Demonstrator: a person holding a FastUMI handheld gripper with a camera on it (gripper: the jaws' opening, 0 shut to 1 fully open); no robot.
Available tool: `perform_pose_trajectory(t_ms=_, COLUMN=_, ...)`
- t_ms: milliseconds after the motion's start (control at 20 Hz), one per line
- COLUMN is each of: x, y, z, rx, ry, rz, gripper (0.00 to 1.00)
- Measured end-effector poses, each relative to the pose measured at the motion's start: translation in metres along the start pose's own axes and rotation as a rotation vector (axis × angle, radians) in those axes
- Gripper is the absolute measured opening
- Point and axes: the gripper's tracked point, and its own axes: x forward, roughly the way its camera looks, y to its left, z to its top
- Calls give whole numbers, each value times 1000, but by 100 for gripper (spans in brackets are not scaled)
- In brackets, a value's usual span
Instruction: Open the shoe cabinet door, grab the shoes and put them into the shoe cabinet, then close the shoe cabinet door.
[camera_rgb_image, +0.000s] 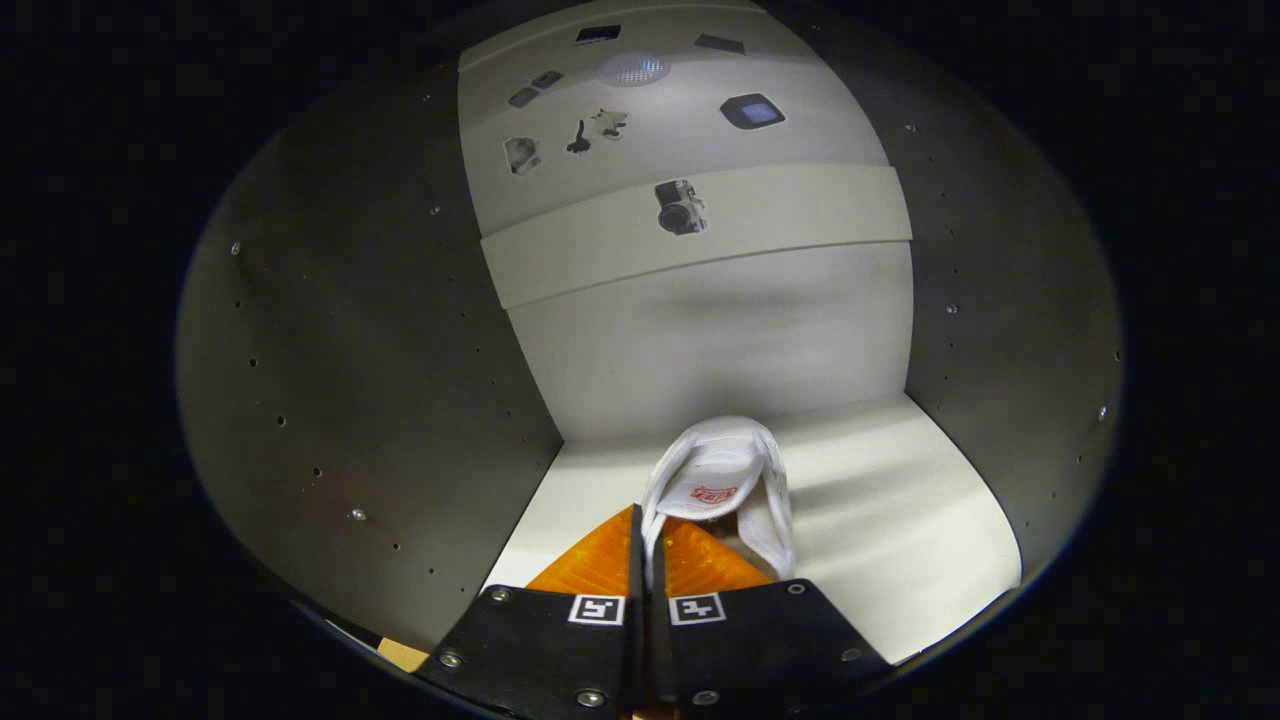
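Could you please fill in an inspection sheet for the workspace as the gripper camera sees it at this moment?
Surface: pale cabinet shelf, lit, bare beside the shoe.
Job's things: white shoe stands on the shelf inside the shoe cabinet, its opening toward the camera; red mark on the insole.
Clutter: nothing seen on the shelf.
Grippers: gripper has its fingers closed on the shoe's near edge, which is pinched between them.
Cables: nothing seen.
Surroundings: dark side walls with rows of small holes; pale back panel; a pale crossbar above it carries a small metal fitting; further fittings show on the panel above.
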Motion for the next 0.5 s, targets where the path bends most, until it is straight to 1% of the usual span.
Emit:
perform_pose_trajectory(t_ms=150, x=1, y=-2, z=1, rx=-21, ry=0, rz=-8, gripper=6)
perform_pose_trajectory(t_ms=250, x=3, y=-2, z=1, rx=-11, ry=5, rz=-12, gripper=12)
perform_pose_trajectory(t_ms=350, x=-2, y=4, z=2, rx=8, ry=1, rz=-2, gripper=20)
perform_pose_trajectory(t_ms=400, x=-7, y=5, z=2, rx=11, ry=-2, rz=1, gripper=29)
perform_pose_trajectory(t_ms=450, x=-11, y=4, z=3, rx=7, ry=-8, rz=-3, gripper=33)
perform_pose_trajectory(t_ms=500, x=-17, y=6, z=4, rx=7, ry=-15, rz=-3, gripper=42)
